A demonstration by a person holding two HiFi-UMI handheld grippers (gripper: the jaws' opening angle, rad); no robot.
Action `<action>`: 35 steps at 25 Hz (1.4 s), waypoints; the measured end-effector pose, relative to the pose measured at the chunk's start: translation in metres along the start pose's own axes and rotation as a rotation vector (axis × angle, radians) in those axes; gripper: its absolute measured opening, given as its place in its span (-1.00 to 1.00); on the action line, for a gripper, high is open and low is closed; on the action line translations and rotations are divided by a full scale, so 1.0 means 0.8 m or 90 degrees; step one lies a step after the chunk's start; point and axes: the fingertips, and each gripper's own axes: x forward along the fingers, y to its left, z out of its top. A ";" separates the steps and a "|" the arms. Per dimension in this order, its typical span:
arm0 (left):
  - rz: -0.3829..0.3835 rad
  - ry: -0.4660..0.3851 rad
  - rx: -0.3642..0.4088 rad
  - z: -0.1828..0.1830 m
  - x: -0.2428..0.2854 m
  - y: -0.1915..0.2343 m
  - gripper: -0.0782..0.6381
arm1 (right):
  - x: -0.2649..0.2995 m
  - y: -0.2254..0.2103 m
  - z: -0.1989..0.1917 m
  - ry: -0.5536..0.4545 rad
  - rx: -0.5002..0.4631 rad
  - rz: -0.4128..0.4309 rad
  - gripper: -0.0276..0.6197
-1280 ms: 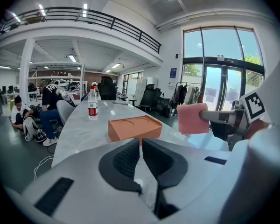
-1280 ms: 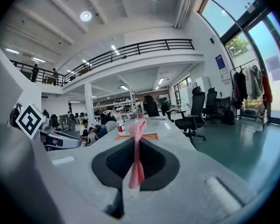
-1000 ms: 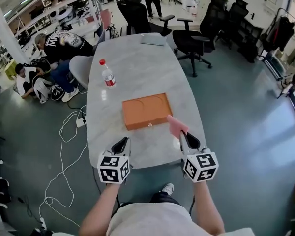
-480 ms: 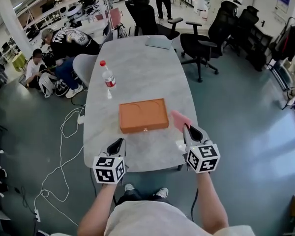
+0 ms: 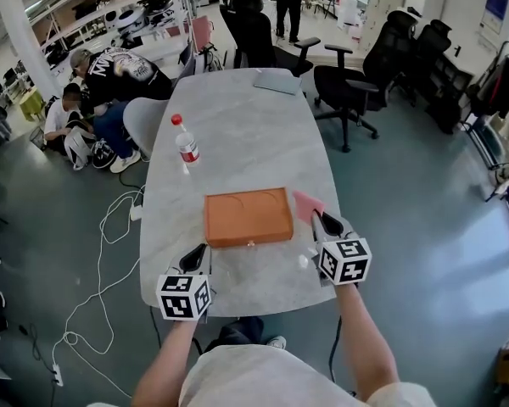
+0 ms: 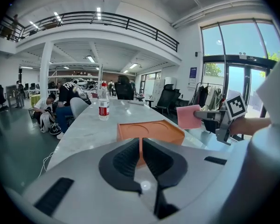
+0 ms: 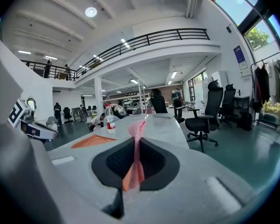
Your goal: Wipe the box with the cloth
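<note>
A shallow orange box [image 5: 248,216] lies flat in the middle of the grey table [image 5: 237,125]. My right gripper [image 5: 321,225] is shut on a pink cloth [image 5: 308,204], which hangs in the air just off the box's right side and does not touch it. In the right gripper view the cloth [image 7: 136,153] stands edge-on between the jaws, with the box [image 7: 94,141] low to the left. My left gripper [image 5: 195,255] hovers near the table's front edge, short of the box's front left corner. Its jaws are shut with nothing between them [image 6: 141,143].
A water bottle [image 5: 185,147] with a red cap stands behind the box on the left. A closed laptop [image 5: 276,80] lies at the table's far end. Office chairs [image 5: 348,79] stand to the right, people sit on the floor at far left, and cables [image 5: 110,227] trail over the floor.
My right gripper has carried the cloth forward, from the box's near right corner to alongside its right side. The left gripper has stayed near the front edge.
</note>
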 end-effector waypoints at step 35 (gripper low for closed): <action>0.028 0.022 -0.028 0.010 0.073 0.062 -0.71 | 0.113 -0.008 -0.066 0.074 0.152 0.165 -0.87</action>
